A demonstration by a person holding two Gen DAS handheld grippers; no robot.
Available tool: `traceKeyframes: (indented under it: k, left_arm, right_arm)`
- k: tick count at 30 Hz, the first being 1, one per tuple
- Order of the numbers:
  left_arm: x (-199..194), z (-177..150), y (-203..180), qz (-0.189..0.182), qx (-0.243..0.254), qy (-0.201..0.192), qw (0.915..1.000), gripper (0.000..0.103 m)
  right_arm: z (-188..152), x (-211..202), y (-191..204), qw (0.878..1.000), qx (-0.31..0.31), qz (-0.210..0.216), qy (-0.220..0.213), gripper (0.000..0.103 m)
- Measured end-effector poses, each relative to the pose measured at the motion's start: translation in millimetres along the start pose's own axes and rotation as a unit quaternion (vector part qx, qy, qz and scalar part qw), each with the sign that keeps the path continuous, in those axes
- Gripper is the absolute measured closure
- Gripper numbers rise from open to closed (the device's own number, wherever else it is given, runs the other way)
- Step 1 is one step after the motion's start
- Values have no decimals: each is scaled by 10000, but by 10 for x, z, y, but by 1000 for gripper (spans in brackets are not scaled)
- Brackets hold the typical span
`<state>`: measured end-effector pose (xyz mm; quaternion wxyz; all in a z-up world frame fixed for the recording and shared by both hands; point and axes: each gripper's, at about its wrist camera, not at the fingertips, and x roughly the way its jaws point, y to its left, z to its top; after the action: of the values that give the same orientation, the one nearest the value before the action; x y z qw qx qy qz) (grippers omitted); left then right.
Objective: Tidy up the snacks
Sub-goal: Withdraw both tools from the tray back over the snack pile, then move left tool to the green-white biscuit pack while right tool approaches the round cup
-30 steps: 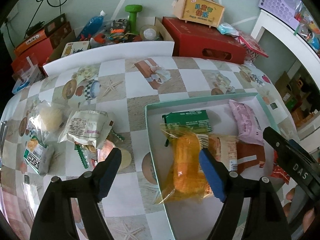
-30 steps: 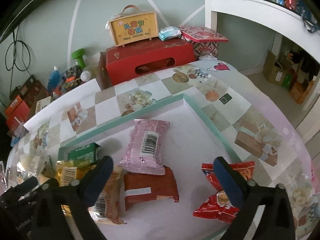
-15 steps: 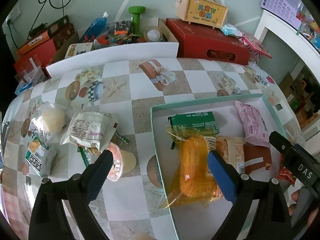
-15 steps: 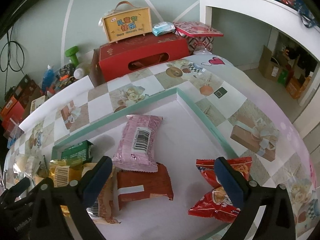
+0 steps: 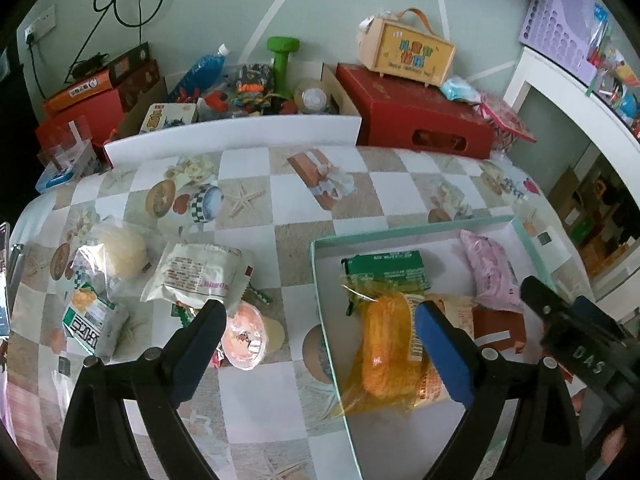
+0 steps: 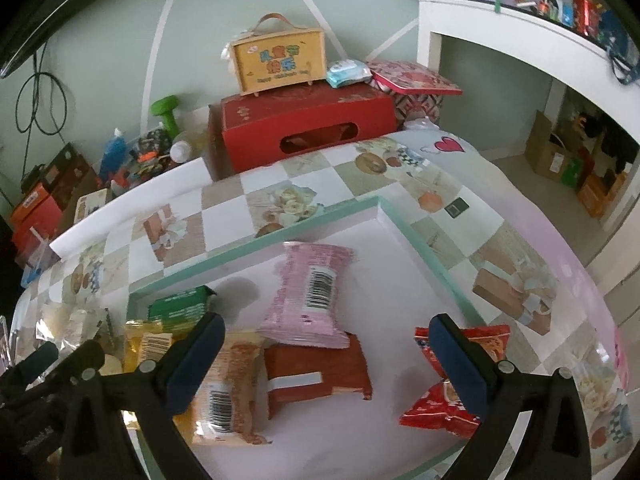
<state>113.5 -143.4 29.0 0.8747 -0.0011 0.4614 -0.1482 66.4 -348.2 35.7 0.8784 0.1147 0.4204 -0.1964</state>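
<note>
My left gripper (image 5: 316,344) hangs spread wide and empty, straddling the tray (image 5: 320,280) rim (I judge it free for the next pick). My right gripper (image 6: 326,360) gapes too, holding nothing, over the tray's packets. The yellow packet (image 5: 384,352) lies inside; further left, the white packet (image 5: 200,276) and jelly cup (image 5: 244,336) wait on the tablecloth (image 5: 280,184).

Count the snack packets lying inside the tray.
6: green at the far left corner, yellow beside it, tan and brown mid-tray, pink behind them, red at right. More may be hidden.
</note>
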Motion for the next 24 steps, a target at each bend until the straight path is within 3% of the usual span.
traceKeyframes:
  k: [7, 15, 24]
  left_arm:
    - [-135, -11, 265, -36, -302, -36, 9995, 8]
    - [-244, -129, 815, 489, -674, 3, 9965, 8]
    - [-355, -307, 1318, 741, -1192, 102, 9901, 8]
  right_arm:
    - [-27, -57, 357, 9991, -339, 257, -46, 0]
    - [-105, -108, 712, 9962, -732, 457, -64, 0]
    - [-186, -160, 1012, 9926, -971, 724, -63, 0]
